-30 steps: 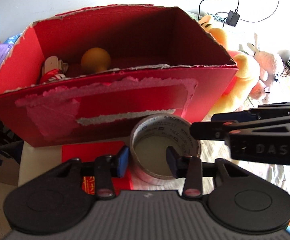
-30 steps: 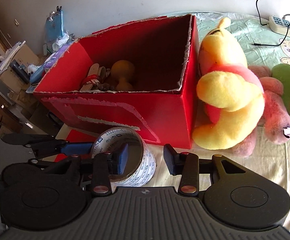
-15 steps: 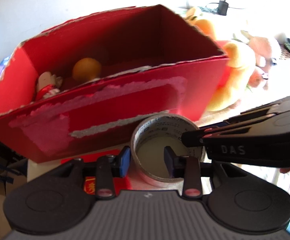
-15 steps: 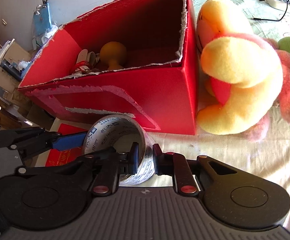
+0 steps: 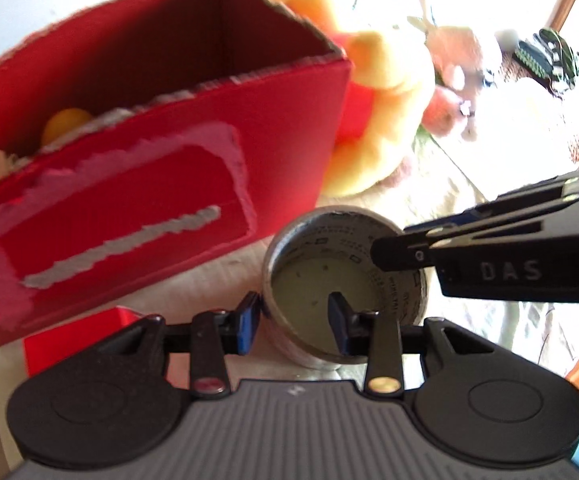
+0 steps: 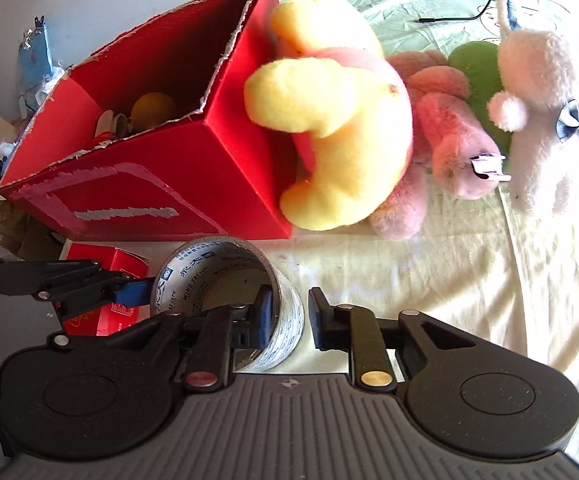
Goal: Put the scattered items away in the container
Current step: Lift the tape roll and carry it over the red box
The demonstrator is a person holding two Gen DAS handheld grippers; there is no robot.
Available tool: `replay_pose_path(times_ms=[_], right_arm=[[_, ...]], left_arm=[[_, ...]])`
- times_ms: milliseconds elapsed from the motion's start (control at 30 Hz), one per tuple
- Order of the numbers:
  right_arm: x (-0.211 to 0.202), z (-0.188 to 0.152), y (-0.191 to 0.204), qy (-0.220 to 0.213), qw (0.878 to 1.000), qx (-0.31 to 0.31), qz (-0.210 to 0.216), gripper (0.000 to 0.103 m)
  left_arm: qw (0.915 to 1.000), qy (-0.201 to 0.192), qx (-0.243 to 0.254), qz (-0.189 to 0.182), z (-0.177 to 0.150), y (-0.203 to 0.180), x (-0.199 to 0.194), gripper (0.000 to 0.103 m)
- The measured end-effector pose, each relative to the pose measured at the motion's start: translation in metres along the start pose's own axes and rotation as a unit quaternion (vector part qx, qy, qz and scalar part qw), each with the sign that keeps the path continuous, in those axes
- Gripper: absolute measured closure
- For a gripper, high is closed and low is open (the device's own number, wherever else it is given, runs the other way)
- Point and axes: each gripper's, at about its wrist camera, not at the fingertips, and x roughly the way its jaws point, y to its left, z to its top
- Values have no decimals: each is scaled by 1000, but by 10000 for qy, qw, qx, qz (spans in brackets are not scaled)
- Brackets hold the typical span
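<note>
**Desk:** What step is this?

**Photographer:** The pickup. Directly in front of the red box [image 6: 149, 184], a roll of clear tape [image 6: 193, 276] lies flat on the sheet with its hole facing up, outside the box. Left of the roll, the left tool [image 5: 293, 318] straddles its near-left wall, one finger outside and one inside. The jaws stand apart, gripping nothing. On the roll's right side, the right tool [image 6: 289, 314] straddles the wall the same way. It is also released, with a sliver of light beside the outer finger.

**Desk:** And next?

**Photographer:** By my reading, one tool has to clench on the wall, lift the roll above the box's torn front rim and let it go inside. The open space to the right of the orange ball [image 6: 153, 108] looks the likeliest spot.

**Desk:** Any legible writing?

**Photographer:** "DAS" shows in pale letters on the right tool's side. The roll's core carries printed characters and what seems to read "WING TAI TAPE". Left of the box front, a small red packet [image 6: 129, 260] has yellow print too small to read.
</note>
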Motion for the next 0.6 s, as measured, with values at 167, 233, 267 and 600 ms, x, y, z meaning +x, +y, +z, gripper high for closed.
replay_pose_path(times_ms=[167, 233, 267, 600], right_arm=[[-1, -3, -9, 31, 9999, 132, 23, 76], [-2, -5, -12, 49, 9998, 167, 80, 80], [-3, -6, -13, 50, 9998, 177, 126, 90], [-46, -2, -8, -290, 9990, 124, 318, 89]], left_arm=[[9999, -55, 119, 104, 0, -1, 1, 80], [9997, -79, 205, 130, 0, -3, -1, 81], [9994, -110, 284, 151, 0, -6, -4, 85], [9950, -738, 667, -54, 17, -10, -65, 85]])
